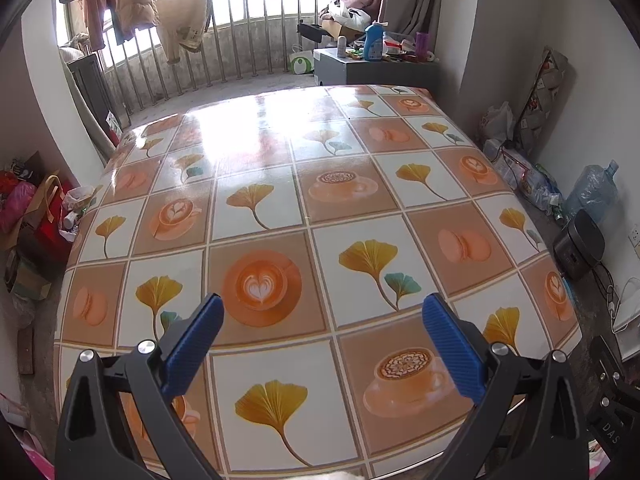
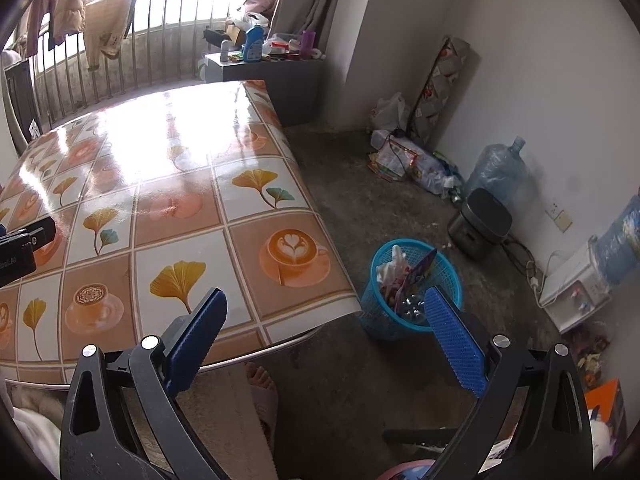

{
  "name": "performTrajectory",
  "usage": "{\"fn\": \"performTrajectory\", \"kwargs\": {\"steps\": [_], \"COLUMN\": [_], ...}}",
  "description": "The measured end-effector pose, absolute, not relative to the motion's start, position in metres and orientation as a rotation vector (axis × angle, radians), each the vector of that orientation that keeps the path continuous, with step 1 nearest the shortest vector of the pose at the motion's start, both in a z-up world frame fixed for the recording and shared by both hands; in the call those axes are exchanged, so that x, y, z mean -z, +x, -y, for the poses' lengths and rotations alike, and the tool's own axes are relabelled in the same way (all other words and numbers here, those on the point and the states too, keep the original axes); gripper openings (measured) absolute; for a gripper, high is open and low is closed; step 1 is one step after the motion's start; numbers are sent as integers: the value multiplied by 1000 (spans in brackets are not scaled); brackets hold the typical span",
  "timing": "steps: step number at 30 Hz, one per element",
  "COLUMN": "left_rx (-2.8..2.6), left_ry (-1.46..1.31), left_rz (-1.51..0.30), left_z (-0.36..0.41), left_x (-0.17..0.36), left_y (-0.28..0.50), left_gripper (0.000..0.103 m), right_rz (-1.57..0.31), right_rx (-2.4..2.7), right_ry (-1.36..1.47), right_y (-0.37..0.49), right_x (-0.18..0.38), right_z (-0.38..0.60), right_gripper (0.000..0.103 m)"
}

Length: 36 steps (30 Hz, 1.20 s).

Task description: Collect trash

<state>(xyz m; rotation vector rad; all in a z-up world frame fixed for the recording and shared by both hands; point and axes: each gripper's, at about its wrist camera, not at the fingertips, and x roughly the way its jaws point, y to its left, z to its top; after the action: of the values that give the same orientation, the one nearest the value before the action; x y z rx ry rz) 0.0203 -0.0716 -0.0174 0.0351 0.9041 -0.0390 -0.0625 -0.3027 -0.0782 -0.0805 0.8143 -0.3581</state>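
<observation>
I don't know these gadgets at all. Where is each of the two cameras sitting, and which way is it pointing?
Left wrist view: sits on the left tool, looking forward between its open blue fingers across the patterned table toward the barred window.
Right wrist view: sits on the right tool, over the table's right edge, looking at the floor and the blue trash basket; the person's foot shows below.
Shared: both see the table, window and blue water jug.

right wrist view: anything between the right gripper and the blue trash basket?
Nothing. The right gripper is open; between it and the blue basket shows only bare concrete floor. The basket stands on the floor beside the table corner, its right side behind the right finger.
</observation>
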Motion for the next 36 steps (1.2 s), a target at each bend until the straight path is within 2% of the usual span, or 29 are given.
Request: {"fn": "performTrajectory", "kwargs": {"steps": [36], "left_rx": [44], "left_ry": [59], "left_rz": [-915], "left_z": [73], "left_x": [18], "left_y": [22], "left_gripper": [97], "right_rz": [-819], "right_rx": [350], "right_ry": [-76], "right_y": [-66], "right_x": [80], "right_z": [301], "right_gripper": [95]}}
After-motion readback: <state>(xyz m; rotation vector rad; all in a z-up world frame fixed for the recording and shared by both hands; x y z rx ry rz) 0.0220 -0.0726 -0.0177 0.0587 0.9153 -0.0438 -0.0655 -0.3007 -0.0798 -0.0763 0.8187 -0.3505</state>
